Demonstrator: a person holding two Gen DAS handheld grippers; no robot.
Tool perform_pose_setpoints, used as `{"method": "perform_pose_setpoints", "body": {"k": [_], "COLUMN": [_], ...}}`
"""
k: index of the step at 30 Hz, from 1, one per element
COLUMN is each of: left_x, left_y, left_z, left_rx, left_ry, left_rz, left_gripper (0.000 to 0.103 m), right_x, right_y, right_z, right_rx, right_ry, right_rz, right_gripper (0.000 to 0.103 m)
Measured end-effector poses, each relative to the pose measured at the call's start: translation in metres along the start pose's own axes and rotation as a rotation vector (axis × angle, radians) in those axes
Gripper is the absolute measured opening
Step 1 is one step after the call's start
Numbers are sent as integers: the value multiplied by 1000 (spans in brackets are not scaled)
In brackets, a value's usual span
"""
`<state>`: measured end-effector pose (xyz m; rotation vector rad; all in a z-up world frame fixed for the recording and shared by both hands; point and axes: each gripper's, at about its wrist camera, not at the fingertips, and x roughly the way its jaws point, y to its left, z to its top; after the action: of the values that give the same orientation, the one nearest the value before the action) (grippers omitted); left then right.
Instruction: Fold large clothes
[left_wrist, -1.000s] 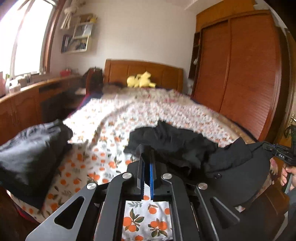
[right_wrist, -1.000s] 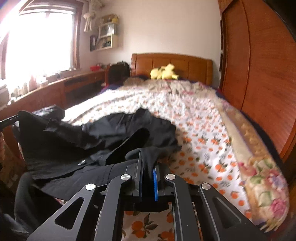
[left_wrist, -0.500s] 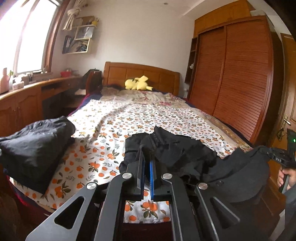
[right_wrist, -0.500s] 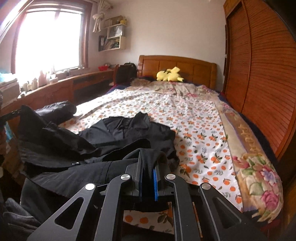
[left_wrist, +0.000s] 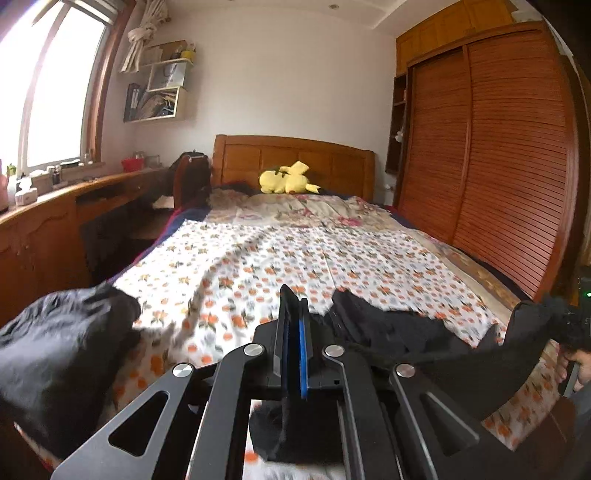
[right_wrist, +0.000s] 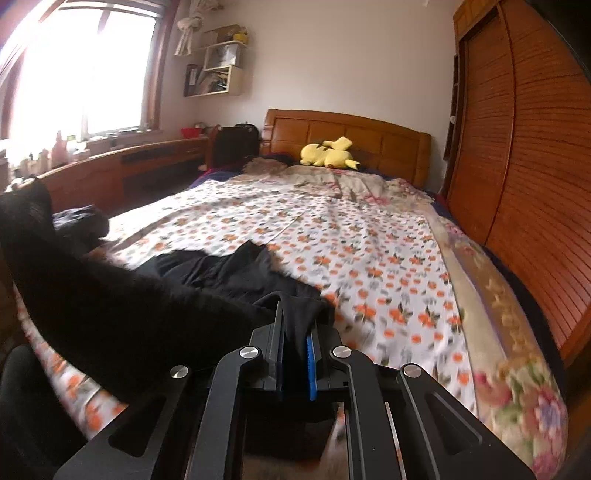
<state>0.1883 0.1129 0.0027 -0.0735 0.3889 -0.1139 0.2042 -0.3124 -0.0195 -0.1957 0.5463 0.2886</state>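
Observation:
A large black garment (left_wrist: 391, 328) is stretched across the foot of the bed between both grippers, its far part still lying on the floral sheet (right_wrist: 229, 269). My left gripper (left_wrist: 293, 332) is shut on one edge of it, black cloth hanging below the jaws. My right gripper (right_wrist: 295, 332) is shut on the other edge, cloth pinched between its pads. In the left wrist view the right gripper and its hand (left_wrist: 569, 332) show at the far right, holding the raised cloth.
A folded pile of dark clothes (left_wrist: 55, 362) lies at the bed's near left corner. A yellow plush toy (left_wrist: 286, 179) lies by the wooden headboard. A wooden desk (left_wrist: 44, 229) runs along the left; a slatted wardrobe (left_wrist: 498, 177) stands on the right.
Both grippers have risen and drawn back from the bed, lifting the near edge of the black garment and pulling it taut. More of the sheet shows beyond it.

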Motion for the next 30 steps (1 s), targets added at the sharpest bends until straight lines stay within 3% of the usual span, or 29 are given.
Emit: {"method": "perform_pose_setpoints", "body": {"k": [7, 17, 20, 21, 22, 24, 27, 30], "left_x": [66, 144, 162, 166, 171, 179, 188, 196], "left_y": [5, 14, 12, 12, 13, 16, 18, 17], "left_z": [38, 50, 46, 43, 39, 28, 6, -14], "left_rx": [34, 14, 29, 29, 27, 18, -4, -2], "left_ry": [-34, -22, -8, -4, -1, 18, 60, 101], "left_rz": [58, 13, 4, -2, -1, -12, -39, -57], "left_gripper": [4, 5, 11, 19, 34, 51, 54, 59], "right_x": [86, 184, 205, 209, 217, 232, 256, 276], "right_y": [-20, -32, -27, -25, -24, -23, -24, -29], "right_z": [48, 71, 73, 73, 73, 72, 69, 61], "right_rx": [-30, -39, -47, -46, -46, -48, -35, 9], "right_ry": [0, 37, 45, 50, 57, 75, 116, 180], "right_rz": [-89, -172, -188, -194, -202, -217, -256, -258], "right_gripper": [8, 8, 8, 8, 8, 8, 10, 27]}}
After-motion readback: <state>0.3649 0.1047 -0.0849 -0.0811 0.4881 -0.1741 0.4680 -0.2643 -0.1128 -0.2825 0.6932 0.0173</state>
